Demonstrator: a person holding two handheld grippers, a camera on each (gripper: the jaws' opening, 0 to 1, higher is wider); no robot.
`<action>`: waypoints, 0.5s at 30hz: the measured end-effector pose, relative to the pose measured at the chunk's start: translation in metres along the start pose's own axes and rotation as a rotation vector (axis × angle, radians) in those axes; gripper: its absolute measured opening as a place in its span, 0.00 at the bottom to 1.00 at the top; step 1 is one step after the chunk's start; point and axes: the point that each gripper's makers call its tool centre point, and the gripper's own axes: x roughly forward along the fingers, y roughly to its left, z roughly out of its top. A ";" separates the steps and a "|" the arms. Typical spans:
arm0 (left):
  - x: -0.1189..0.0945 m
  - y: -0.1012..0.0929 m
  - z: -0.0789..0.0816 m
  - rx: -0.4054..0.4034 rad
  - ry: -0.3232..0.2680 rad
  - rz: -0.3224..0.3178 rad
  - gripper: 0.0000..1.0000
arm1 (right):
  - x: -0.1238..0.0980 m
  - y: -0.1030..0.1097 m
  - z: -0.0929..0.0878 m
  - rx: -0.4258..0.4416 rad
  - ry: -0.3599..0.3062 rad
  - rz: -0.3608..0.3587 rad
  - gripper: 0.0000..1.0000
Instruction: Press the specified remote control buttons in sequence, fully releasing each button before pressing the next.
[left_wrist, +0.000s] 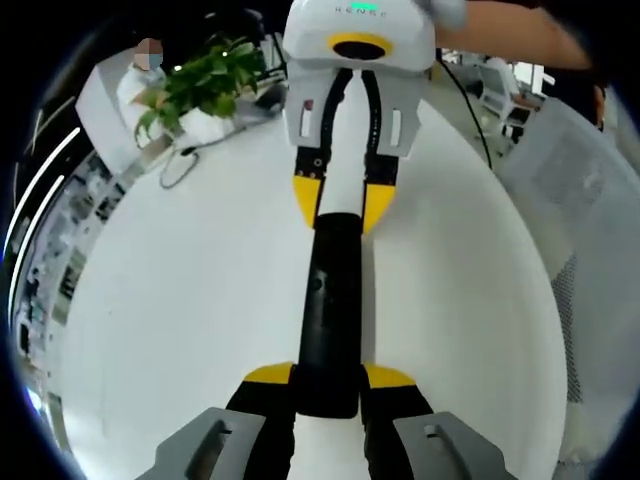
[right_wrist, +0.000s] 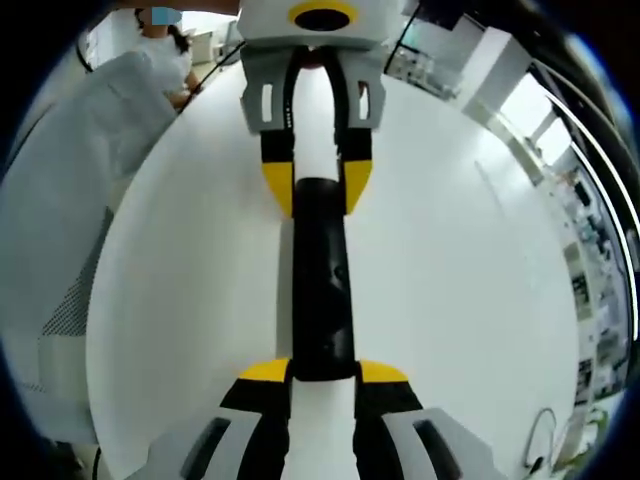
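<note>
A long black remote control (left_wrist: 328, 310) lies lengthwise over the white table (left_wrist: 170, 310), held at both ends. My left gripper (left_wrist: 330, 378) rises from the bottom of the left gripper view, its yellow-tipped jaws shut on the near end. The right gripper (left_wrist: 342, 200) comes in from the top and is shut on the far end. In the right gripper view the same remote (right_wrist: 322, 280) runs up from my right gripper (right_wrist: 323, 372) to the left gripper (right_wrist: 317, 185) opposite. A small button (left_wrist: 318, 283) shows on the remote's side. Whether the remote touches the table I cannot tell.
A potted green plant (left_wrist: 205, 80) and a looped white cable (left_wrist: 180, 165) sit at the table's far left edge. A person (left_wrist: 140, 85) sits beyond it. White mesh chairs (left_wrist: 590, 260) (right_wrist: 70, 290) stand beside the table. Another cable loop (right_wrist: 545, 440) lies near the rim.
</note>
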 end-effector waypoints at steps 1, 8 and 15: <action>0.000 0.002 0.000 0.002 0.001 0.000 0.23 | 0.000 -0.001 0.000 -0.001 0.000 -0.002 0.20; 0.007 0.014 -0.003 0.011 0.015 0.003 0.23 | 0.002 -0.009 -0.002 0.001 0.000 -0.013 0.20; 0.009 0.015 -0.001 0.014 0.019 0.004 0.23 | 0.005 -0.013 -0.005 0.000 0.004 -0.017 0.20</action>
